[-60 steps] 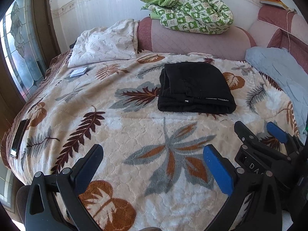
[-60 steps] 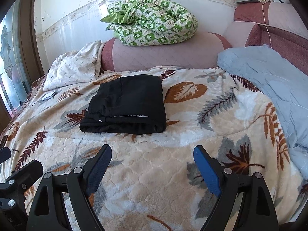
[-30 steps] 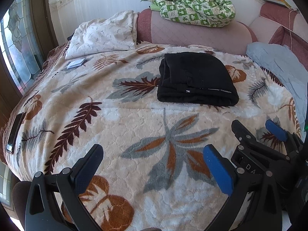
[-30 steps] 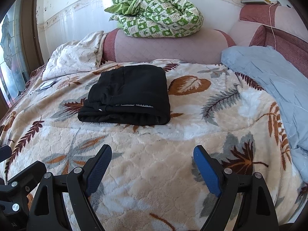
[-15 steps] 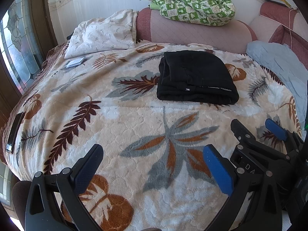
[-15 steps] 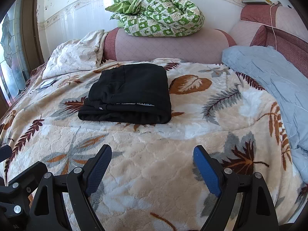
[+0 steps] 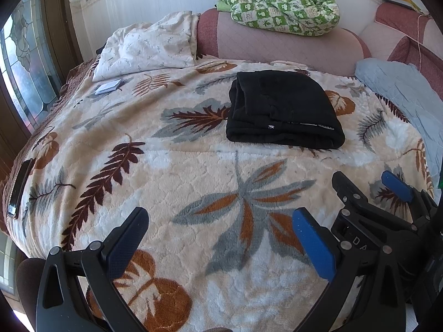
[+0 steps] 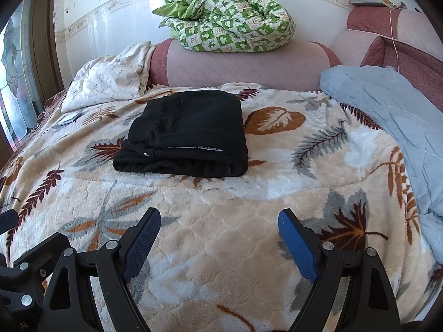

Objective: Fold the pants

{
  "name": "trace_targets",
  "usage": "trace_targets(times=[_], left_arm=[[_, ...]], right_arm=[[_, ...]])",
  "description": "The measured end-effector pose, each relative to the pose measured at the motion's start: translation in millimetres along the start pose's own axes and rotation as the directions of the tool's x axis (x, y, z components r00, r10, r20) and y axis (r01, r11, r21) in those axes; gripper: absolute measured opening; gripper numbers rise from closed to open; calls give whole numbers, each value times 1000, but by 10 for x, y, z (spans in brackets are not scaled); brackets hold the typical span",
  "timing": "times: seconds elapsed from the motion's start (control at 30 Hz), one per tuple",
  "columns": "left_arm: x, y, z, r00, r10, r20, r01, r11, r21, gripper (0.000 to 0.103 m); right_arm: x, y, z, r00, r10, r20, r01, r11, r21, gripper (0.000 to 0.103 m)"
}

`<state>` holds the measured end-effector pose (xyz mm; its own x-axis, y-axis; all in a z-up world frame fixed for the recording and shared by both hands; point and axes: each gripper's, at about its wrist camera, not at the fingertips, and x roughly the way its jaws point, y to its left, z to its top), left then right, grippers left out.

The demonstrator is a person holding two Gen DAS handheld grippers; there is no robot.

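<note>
Black pants (image 7: 282, 110) (image 8: 185, 134) lie folded into a thick rectangle on the leaf-patterned blanket (image 7: 166, 171) (image 8: 221, 221), toward the far middle of the bed. My left gripper (image 7: 218, 238) hovers open over the near part of the blanket, well short of the pants, with nothing between its blue pads. My right gripper (image 8: 218, 238) is open too, empty, and also short of the pants. The right gripper (image 7: 368, 191) shows at the lower right of the left wrist view, beside the left one.
A green checked quilt (image 8: 227, 19) rests on the pink headboard cushion (image 8: 243, 66). A white pillow (image 7: 146, 47) lies far left, a light blue cover (image 8: 393, 116) along the right. A small booklet (image 7: 108, 86) and a dark phone (image 7: 20, 185) lie at the left side.
Both views drifted slightly over the two seconds, the pants shifting a little in frame. In the last half second nothing moves; both grippers stay open and empty.
</note>
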<state>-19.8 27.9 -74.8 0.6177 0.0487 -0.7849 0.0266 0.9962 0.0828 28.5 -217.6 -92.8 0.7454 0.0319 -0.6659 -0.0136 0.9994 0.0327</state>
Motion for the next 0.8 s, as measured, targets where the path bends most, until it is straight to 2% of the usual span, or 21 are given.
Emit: trace_targets(times=[0.8], left_arm=[[17,11,-10,1000,-2,-6,2,1000,0,103]], right_arm=[[56,-25,-35,1000,-11,-18,11,1000,2,91]])
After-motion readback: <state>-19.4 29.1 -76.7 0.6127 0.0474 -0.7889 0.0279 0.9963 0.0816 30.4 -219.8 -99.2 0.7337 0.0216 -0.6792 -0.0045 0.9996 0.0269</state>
